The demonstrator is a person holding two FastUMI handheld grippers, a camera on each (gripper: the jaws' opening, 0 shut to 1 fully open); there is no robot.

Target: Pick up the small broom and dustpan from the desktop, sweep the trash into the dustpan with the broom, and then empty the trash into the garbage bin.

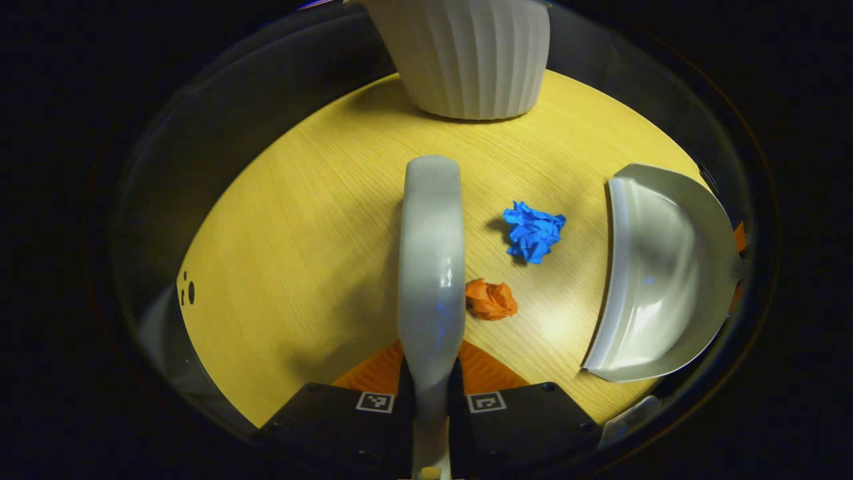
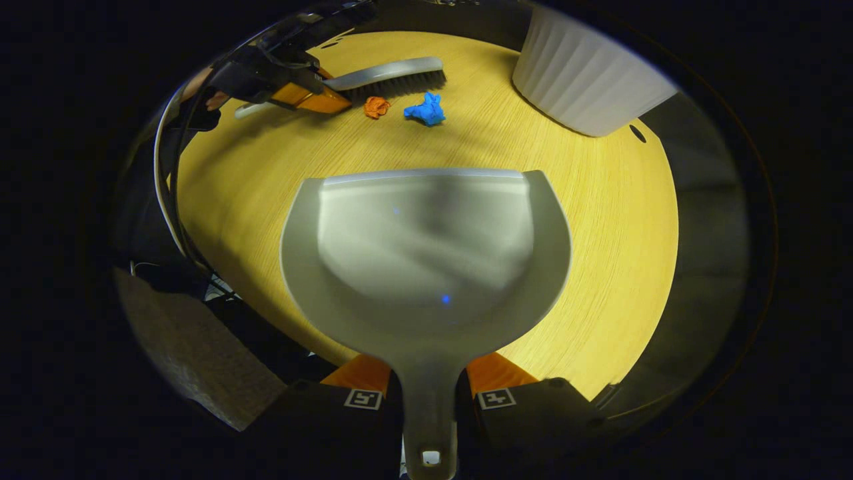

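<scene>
Left claw [image 1: 430,387] grips the broom [image 1: 431,267] by its handle, both fingers pressed on it, the broom's back running forward over the tabletop [image 1: 300,253] toward the bin [image 1: 466,60]. Just beside the broom, on the side toward the dustpan [image 1: 660,280], lies an orange wad [image 1: 491,299]; a blue wad [image 1: 533,231] lies a little farther along, between broom and dustpan and apart from both. The bin, white and ribbed, stands on the tabletop beyond the broom's tip.

Right claw [image 2: 430,400] is clamped on the dustpan's handle, with the pan [image 2: 426,260] held out ahead, its straight lip facing the broom. In the right gripper view the broom [image 2: 393,75] sits bristles down near the far edge of the tabletop [image 2: 600,233], with the left claw [image 2: 300,93] on its handle. The orange wad [image 2: 376,107] and blue wad [image 2: 425,110] lie just beside the bristles, on the dustpan's side, well apart from the pan's lip. The bin [image 2: 586,80] stands off to one side of the broom
</scene>
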